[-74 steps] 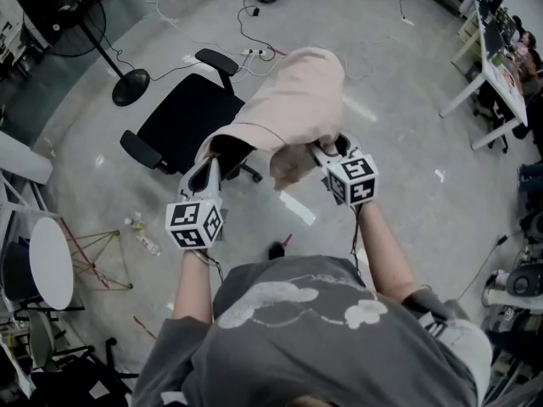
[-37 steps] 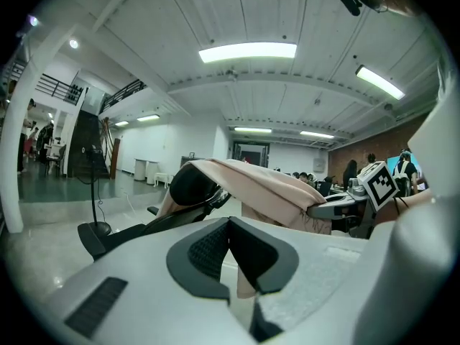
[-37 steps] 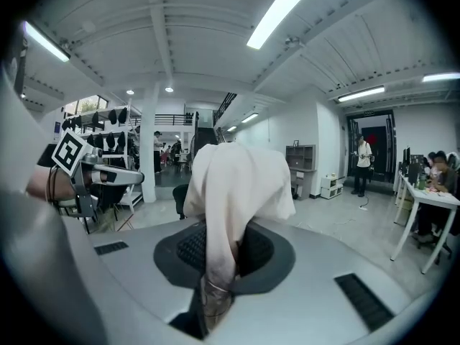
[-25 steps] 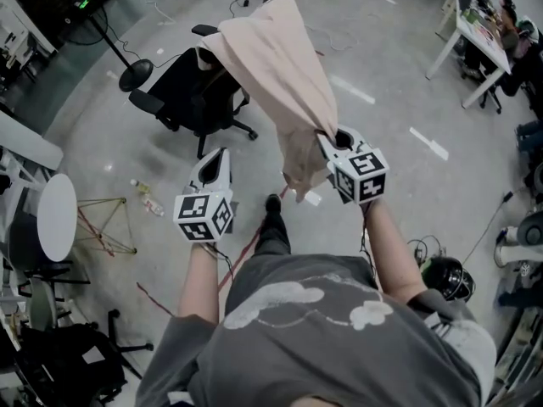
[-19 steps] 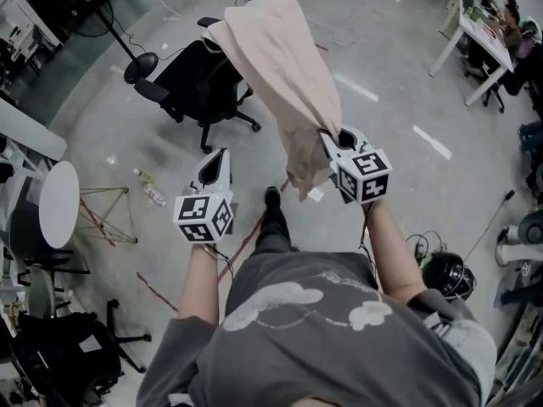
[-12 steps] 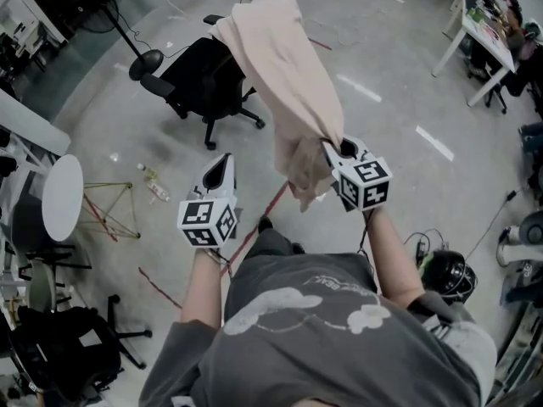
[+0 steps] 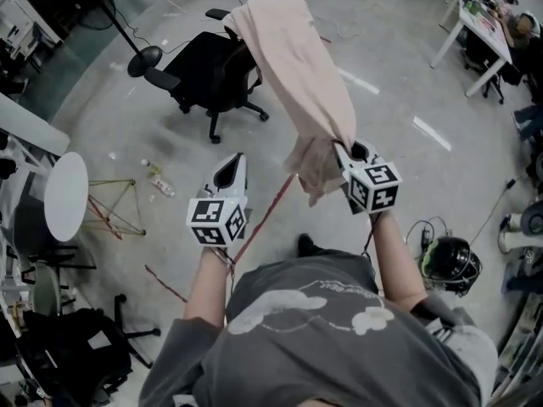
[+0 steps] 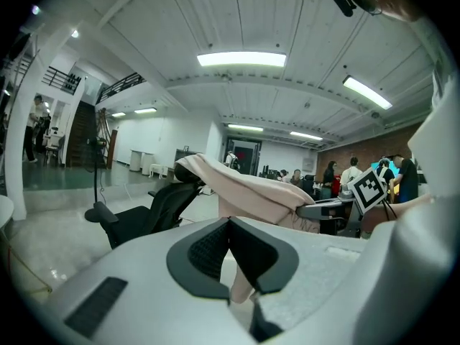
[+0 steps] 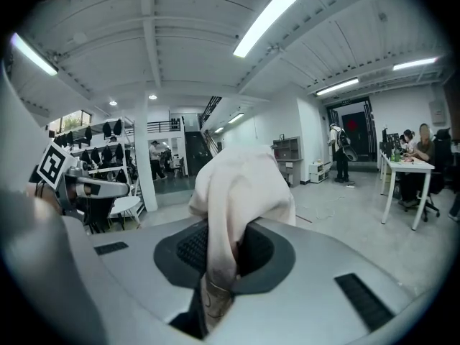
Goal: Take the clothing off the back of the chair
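A pale pink garment (image 7: pixel 297 66) stretches from the top of the black office chair (image 7: pixel 204 70) back to my right gripper (image 7: pixel 346 151), which is shut on its near end. A loose fold hangs below that grip. The right gripper view shows the garment (image 9: pixel 241 185) pinched between the dark pads (image 9: pixel 183 246). My left gripper (image 7: pixel 231 166) hovers left of the cloth, apart from it, jaws shut on nothing. In the left gripper view, past the gripper (image 8: pixel 230 225), the garment (image 8: pixel 251 192) drapes over the chair (image 8: pixel 154 207).
A fan stand (image 7: pixel 144 58) is behind the chair. A round white table (image 7: pixel 64 197), a wire frame (image 7: pixel 114 206) and a bottle (image 7: pixel 161 185) lie at the left. A red cable (image 7: pixel 263 219) crosses the floor. White desks (image 7: pixel 467 24) stand at the right.
Both grippers have drawn back from the chair, which now sits farther off. The garment has stretched out longer between the chair back and the right gripper. The left gripper stays empty.
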Action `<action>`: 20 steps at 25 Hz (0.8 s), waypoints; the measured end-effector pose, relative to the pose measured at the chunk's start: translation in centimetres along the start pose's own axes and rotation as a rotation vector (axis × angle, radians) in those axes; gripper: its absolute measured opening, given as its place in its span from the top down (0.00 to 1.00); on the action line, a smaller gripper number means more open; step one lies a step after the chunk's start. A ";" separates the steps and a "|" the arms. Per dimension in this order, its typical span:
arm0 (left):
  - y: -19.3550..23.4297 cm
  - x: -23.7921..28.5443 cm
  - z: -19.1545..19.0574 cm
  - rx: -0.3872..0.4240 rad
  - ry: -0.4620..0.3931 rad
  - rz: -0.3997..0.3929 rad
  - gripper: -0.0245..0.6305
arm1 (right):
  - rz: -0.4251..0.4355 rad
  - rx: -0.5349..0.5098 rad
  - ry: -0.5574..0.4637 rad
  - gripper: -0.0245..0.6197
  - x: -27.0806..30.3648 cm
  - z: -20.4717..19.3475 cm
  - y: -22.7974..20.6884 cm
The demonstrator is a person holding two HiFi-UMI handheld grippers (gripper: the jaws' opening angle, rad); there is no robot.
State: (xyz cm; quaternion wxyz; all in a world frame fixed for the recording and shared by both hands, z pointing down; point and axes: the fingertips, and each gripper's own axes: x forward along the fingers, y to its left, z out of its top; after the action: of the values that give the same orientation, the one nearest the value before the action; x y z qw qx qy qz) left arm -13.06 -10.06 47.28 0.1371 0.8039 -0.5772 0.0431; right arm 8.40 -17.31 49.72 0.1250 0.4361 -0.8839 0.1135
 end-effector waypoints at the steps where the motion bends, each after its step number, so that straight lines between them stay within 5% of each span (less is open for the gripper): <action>1: 0.1 -0.5 -0.1 0.003 0.004 -0.014 0.96 | -0.005 -0.001 0.003 0.90 -0.4 -0.1 0.7; 20: -0.3 -6.9 -0.7 0.036 0.018 -0.189 0.96 | -0.141 0.053 -0.020 0.91 -7.8 -1.7 8.7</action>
State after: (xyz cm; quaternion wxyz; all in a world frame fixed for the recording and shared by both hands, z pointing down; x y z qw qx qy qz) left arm -14.99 -3.47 46.33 0.1313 0.8566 -0.4967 0.0475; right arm 6.27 -5.85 48.00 0.1122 0.5016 -0.8489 0.1232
